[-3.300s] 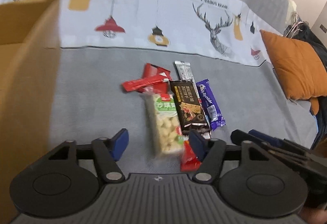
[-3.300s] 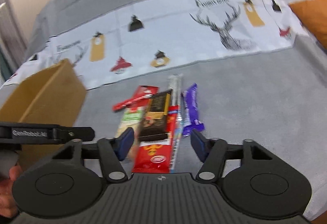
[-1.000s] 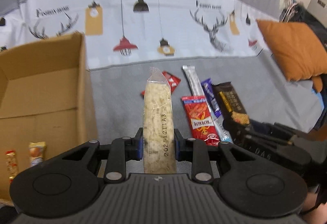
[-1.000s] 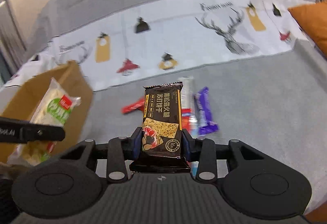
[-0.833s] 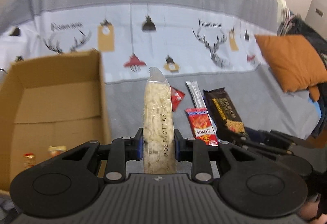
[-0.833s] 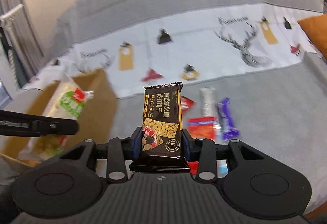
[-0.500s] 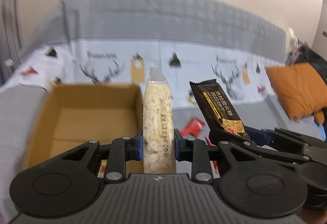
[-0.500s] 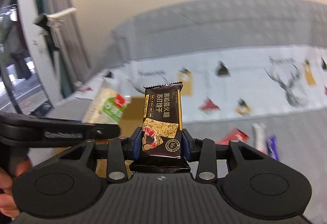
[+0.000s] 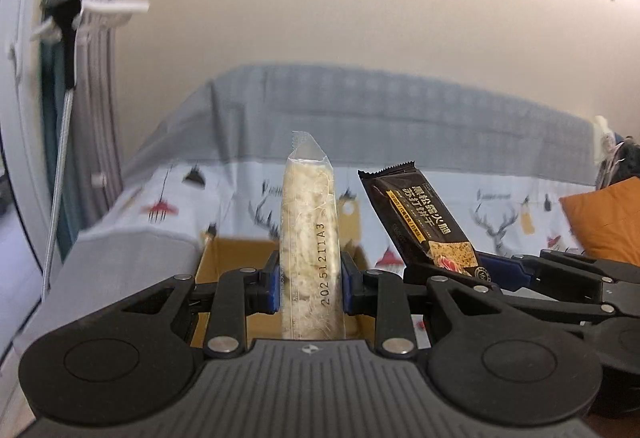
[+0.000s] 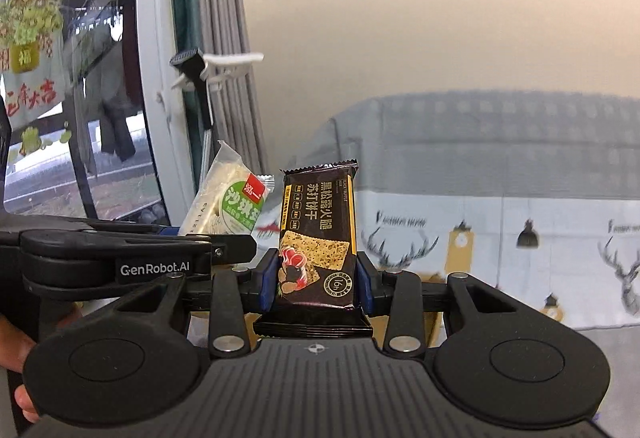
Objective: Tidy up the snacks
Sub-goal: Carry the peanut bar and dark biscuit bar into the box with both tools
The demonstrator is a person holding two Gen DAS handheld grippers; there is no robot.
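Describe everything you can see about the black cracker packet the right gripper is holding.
The black cracker packet is a flat, glossy sealed wrapper with crimped ends, a yellow stripe down one edge, pale Chinese lettering, and a picture of a speckled square cracker low on its front. It stands upright, clamped near its lower end between the blue pads of the right gripper; its bottom end sits against the gripper body. In the left wrist view it leans, held in the air beside the pale snack bar, without touching it.

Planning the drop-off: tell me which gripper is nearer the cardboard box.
Left. The left gripper, shut on the pale snack pack, is directly in front of the cardboard box; the right gripper, holding the black cracker pack, sits off to its right.
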